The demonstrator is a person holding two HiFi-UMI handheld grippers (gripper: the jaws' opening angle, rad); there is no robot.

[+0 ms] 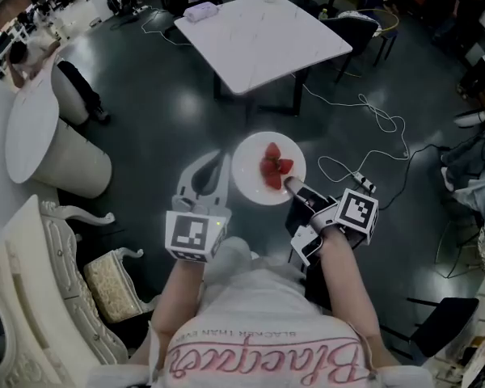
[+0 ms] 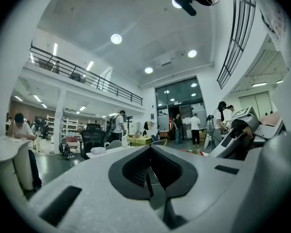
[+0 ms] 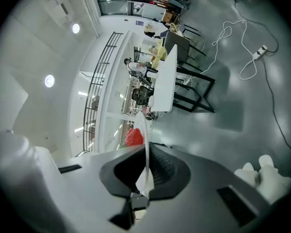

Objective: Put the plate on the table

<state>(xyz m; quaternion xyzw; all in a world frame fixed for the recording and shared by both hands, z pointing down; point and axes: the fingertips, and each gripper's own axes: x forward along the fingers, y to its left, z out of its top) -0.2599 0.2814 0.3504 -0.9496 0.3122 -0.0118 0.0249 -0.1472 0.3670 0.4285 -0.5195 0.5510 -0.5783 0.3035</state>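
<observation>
Two tongs: our right tongs (image 1: 293,186) are clamped on the plate (image 1: 247,165) at the rim farthest from the desk (image 1: 263,43); our left tongs (image 1: 219,158) are pressed together on nothing, just beside the plate's left edge.
Right grip: looking along the right tongs (image 3: 145,165), we see the plate (image 3: 146,135) edge-on between the pads, pinched at its thin rim, with the desk (image 3: 165,81) well beyond.
Left grip: the left tongs (image 2: 150,176) meet with nothing between them; only the hall shows past them.
Plate: it hangs in the air over the dark floor, short of the desk's nearest corner and not touching the desk.
Load: the strawberries (image 1: 273,166) sit loose at the plate's middle, on the side of the tongs that faces the desk; one shows red (image 3: 134,137) beside the rim.
Step in hand: we judge this the carry toward the desk, with the set-down not yet begun.
Next move: we would need to close the gap to the desk, keep the plate level on its one-sided grip so the fruit does not slide, lower it onto bare top inside the desk's edge, and only then part the right tongs.
</observation>
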